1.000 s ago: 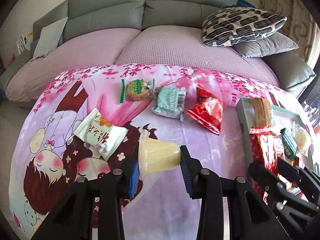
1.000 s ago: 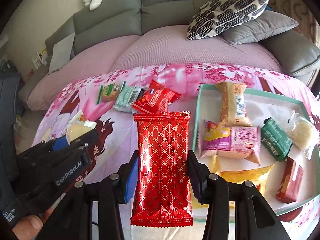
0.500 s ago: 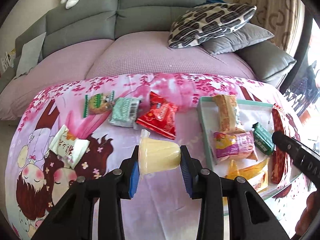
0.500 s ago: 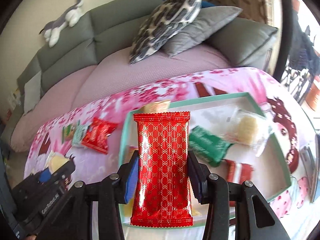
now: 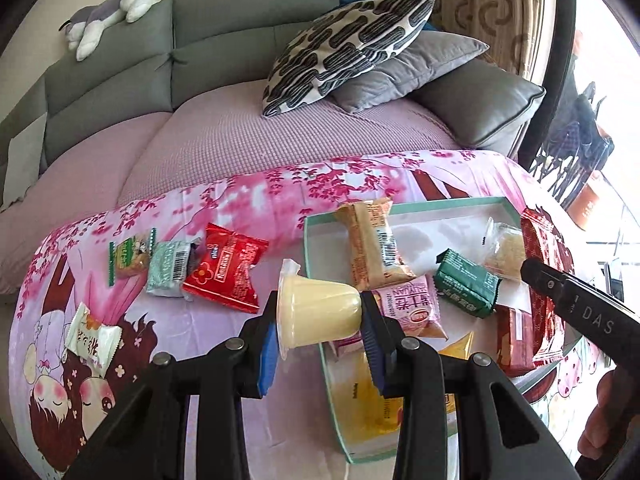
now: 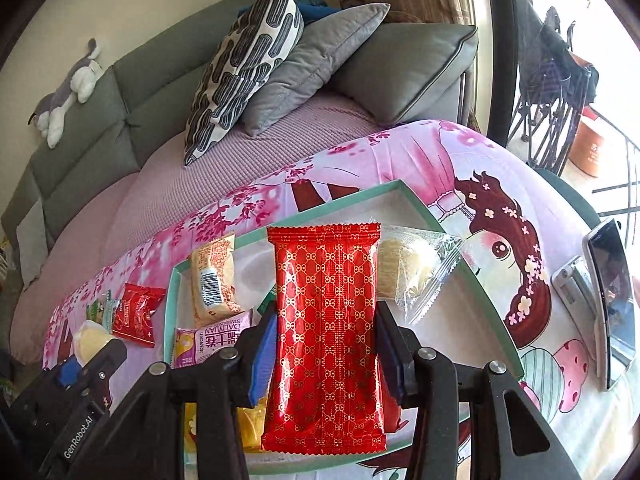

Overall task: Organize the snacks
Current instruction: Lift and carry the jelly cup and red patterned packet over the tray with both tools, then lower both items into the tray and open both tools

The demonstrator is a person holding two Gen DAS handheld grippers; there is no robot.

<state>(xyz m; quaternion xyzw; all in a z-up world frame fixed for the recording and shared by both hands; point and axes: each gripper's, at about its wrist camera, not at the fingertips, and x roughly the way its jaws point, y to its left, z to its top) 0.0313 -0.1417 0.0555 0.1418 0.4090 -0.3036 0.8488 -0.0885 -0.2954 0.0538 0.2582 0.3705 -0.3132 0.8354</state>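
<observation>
Both grippers have swung rightward since the earlier frames, so the teal-rimmed tray (image 5: 448, 203) now fills the middle of each view instead of sitting at the right edge. The left gripper (image 5: 320, 316) has its jaws clamped on a pale yellow jelly cup (image 5: 320, 310), held on its side just over the tray's near left rim, above a pink snack pack (image 5: 412, 306). The right gripper (image 6: 326, 344) has its jaws clamped on the sides of a tall red patterned packet (image 6: 326, 336), held upright over the tray's middle. Inside the tray lie a tan bread pack (image 5: 372, 248), a dark green pack (image 5: 466, 282), a clear-wrapped pale cake (image 6: 412, 268) at the far right and a yellow packet (image 5: 368, 396) at the near edge. Left of the tray, on the pink cartoon cloth (image 5: 248, 196), rest a red pouch (image 5: 226, 268), a silver-green pack (image 5: 170, 268), a small green-edged pack (image 5: 130, 256) and, nearer and further left, a white wrapper (image 5: 93, 340). A phone on a stand (image 6: 610, 304) sits at the far right.
</observation>
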